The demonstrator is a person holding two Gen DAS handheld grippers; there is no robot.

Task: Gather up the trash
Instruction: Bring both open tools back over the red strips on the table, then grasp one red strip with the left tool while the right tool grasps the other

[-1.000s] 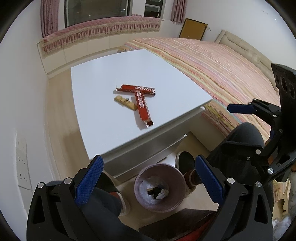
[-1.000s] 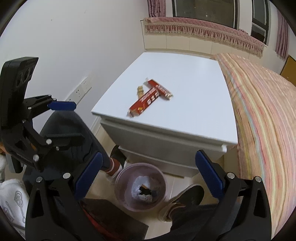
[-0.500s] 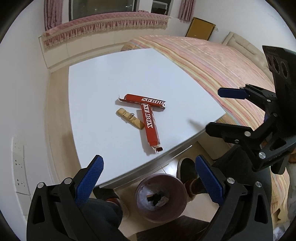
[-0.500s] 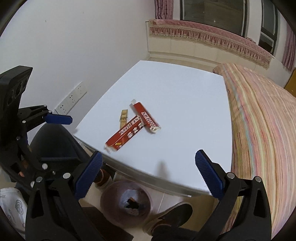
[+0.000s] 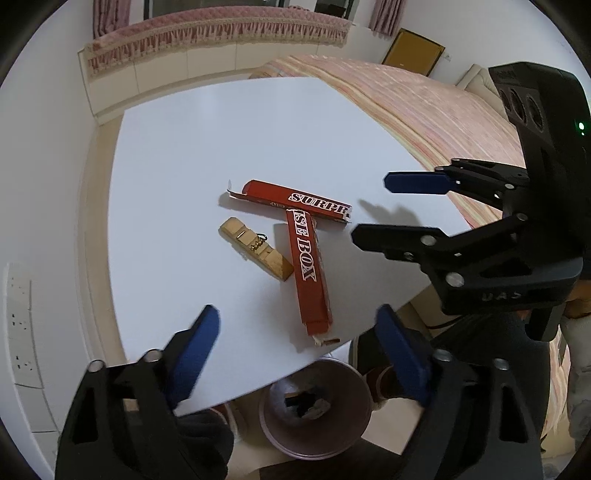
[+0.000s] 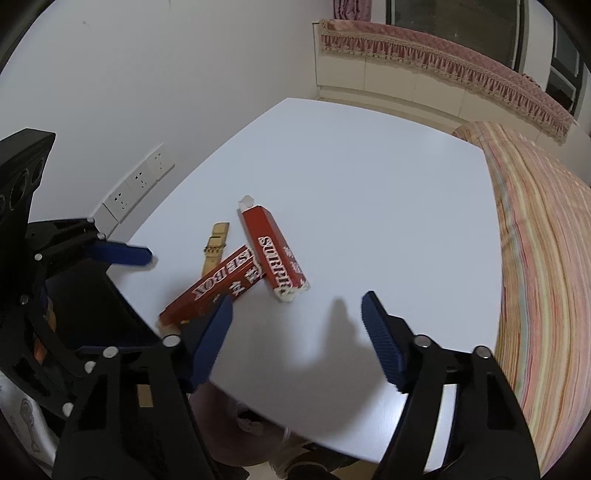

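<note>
Two long red boxes lie in a T shape on the white table (image 5: 192,147): one box (image 5: 295,201) lies crosswise and the other (image 5: 308,273) points to the near edge. A small tan wooden piece (image 5: 255,253) lies beside them. They also show in the right wrist view: crosswise box (image 6: 273,251), other box (image 6: 212,288), tan piece (image 6: 214,247). My left gripper (image 5: 299,325) is open above the near table edge, close to the near box's end. My right gripper (image 6: 295,310) is open, just short of the boxes. A mauve trash bin (image 5: 314,410) stands on the floor below the table edge.
A bed with a striped pink cover (image 5: 424,107) borders the table's right side. A white wall with power sockets (image 6: 136,184) lies on the left. A low cabinet with a pink fringed cover (image 5: 221,33) runs under the window at the back.
Both grippers have risen and moved forward over the table towards the boxes. The bin has slid to the lower edge of the views. Both stay open.
</note>
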